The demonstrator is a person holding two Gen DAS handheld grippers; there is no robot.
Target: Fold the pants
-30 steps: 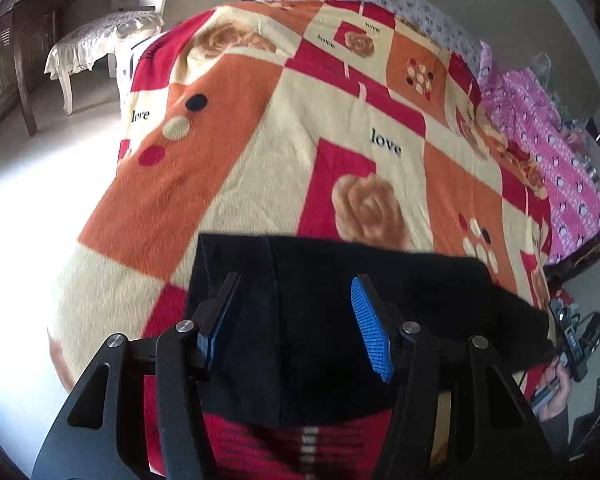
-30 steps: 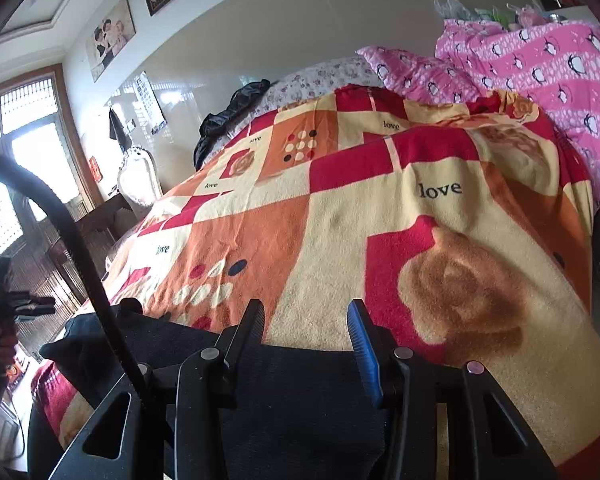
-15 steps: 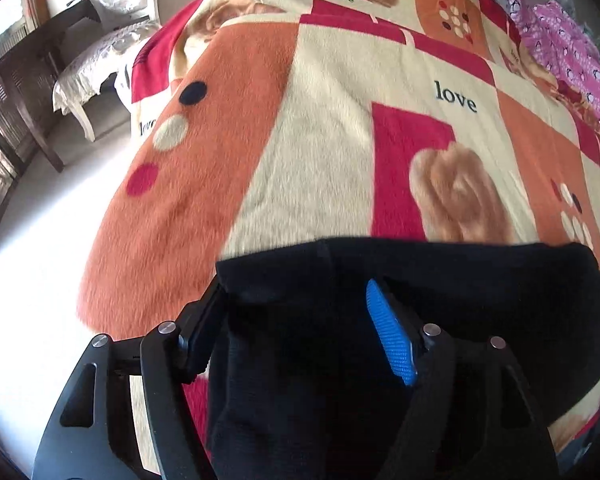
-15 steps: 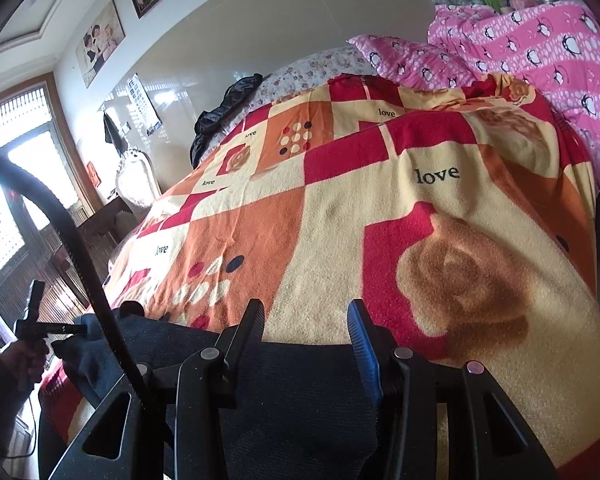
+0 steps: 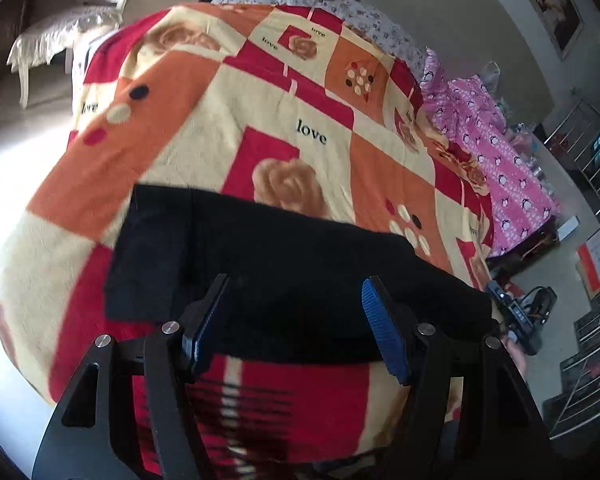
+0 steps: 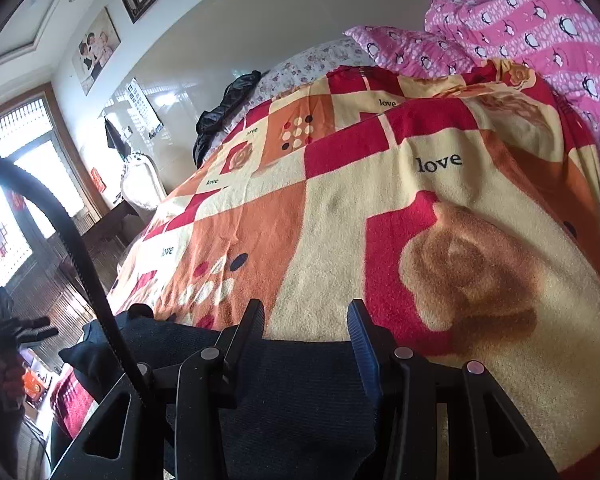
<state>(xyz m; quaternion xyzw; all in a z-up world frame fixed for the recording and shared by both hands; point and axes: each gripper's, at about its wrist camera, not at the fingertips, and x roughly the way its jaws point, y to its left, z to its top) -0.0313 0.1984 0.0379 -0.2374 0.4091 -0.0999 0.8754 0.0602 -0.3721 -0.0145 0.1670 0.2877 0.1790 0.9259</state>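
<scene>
pants: black pants (image 5: 284,264) lie flat across the near end of the bed, on the patterned blanket (image 5: 204,136). They look already doubled into a wide band running left to right, so likely one more fold to go.
left gripper: your left gripper (image 5: 296,320) hovers over the near edge of the pants, left of the middle. Fingers stand wide and are just now narrowing; cloth lies under the gap, pads not pressing on it. Holding nothing.
right gripper: your right gripper (image 6: 306,334) sits low over the right end of the pants (image 6: 300,392). Fingers about half open, cloth beneath and between them. Can't tell whether the pads are pinching it or just resting over it.
why placed so: one gripper near each end of the band looks like a set-up for a two-point lift, so the fabric stays taut when carried over.
edges: near hem sits close to the bed's near edge; the left end is square and flat; the right end bulges slightly.
open room: the far half of the blanket is bare, so there's plenty of room to fold away from you. Pink bedding (image 5: 504,168) is piled along the far right, well apart. Chair (image 5: 56,36) on the floor far left, out of the way.
</scene>
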